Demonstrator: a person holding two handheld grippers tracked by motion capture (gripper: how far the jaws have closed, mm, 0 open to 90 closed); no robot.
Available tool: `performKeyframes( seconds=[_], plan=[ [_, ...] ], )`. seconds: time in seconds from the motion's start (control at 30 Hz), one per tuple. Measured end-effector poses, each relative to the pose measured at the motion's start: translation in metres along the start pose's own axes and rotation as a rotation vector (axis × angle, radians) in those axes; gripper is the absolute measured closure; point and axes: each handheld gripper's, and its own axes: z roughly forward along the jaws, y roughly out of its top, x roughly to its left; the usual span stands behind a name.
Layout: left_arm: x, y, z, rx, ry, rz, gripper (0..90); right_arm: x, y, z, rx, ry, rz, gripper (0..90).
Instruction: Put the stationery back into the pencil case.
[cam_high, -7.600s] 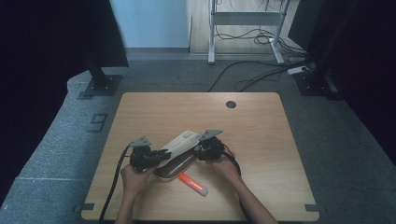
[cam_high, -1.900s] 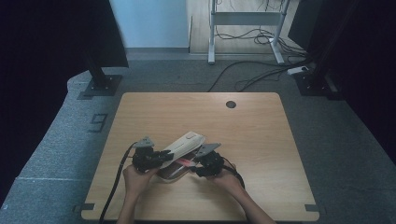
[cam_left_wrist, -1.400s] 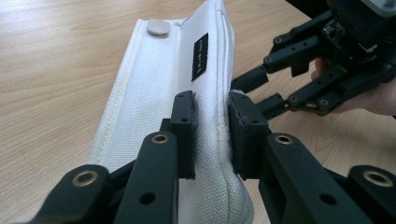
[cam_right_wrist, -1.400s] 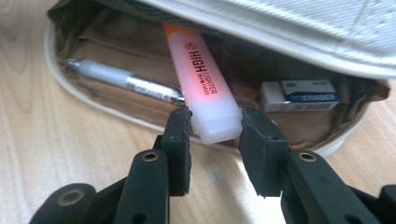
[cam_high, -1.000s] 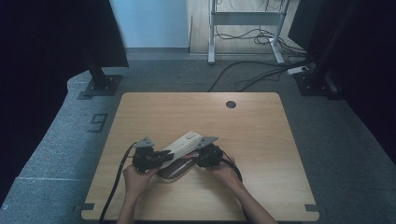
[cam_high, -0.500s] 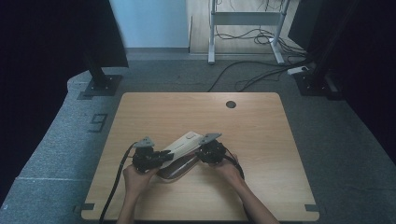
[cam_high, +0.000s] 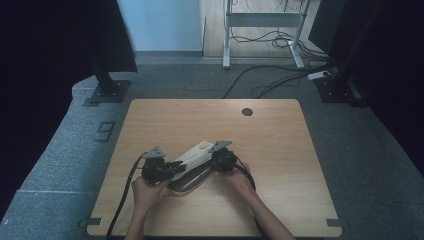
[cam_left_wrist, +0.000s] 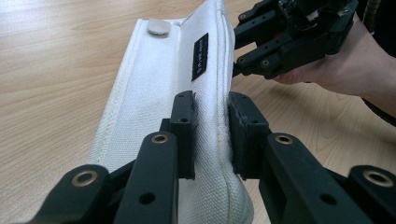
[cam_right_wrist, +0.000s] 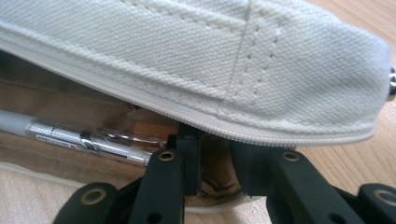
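A white canvas pencil case (cam_high: 192, 157) lies slanted on the wooden table (cam_high: 200, 120), its zip side gaping toward the person. My left gripper (cam_high: 167, 170) is at its near-left end, shut on the upper flap's edge (cam_left_wrist: 211, 112). The case (cam_left_wrist: 154, 93) has a black label and a snap button. My right gripper (cam_high: 215, 161) is at the far-right end, with its jaws (cam_right_wrist: 212, 135) poking into the opening under the zip edge of the case (cam_right_wrist: 210, 60). The gap between them is narrow and the tips are hidden. A silver pen (cam_right_wrist: 70, 135) lies inside on the tan lining.
A dark round cable hole (cam_high: 247, 111) sits near the table's far edge. Bare wood lies all around the case. Cables trail from both grippers toward the near edge. Black stands and grey carpet surround the table.
The orange-red pen that lay on the table in front of the case is gone from there. The right gripper brought it to the opening, then shifted slightly farther away. The left gripper held still.
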Motion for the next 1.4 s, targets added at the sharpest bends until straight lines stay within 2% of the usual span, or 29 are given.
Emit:
performKeyframes(
  seconds=[0.2, 0.37, 0.9, 1.13, 1.4],
  plan=[
    [0.0, -0.001, 0.002, 0.004, -0.009, 0.009, 70.8, -0.002, -0.003, -0.007, -0.002, 0.006, 0.009, 64.3],
    [-0.001, -0.002, 0.005, 0.009, -0.024, 0.016, 68.4, -0.004, -0.007, -0.019, -0.003, 0.016, 0.004, 59.1],
    [-0.001, -0.007, 0.014, 0.026, -0.029, 0.023, 68.7, -0.015, -0.021, -0.046, -0.007, 0.003, 0.023, 53.9],
    [0.002, -0.005, 0.021, 0.029, -0.003, 0.036, 69.4, -0.019, -0.028, -0.052, -0.009, 0.001, 0.034, 53.4],
    [-0.001, 0.009, 0.033, 0.065, 0.069, 0.088, 69.4, -0.023, -0.037, -0.055, -0.007, -0.002, 0.048, 52.7]
  ],
)
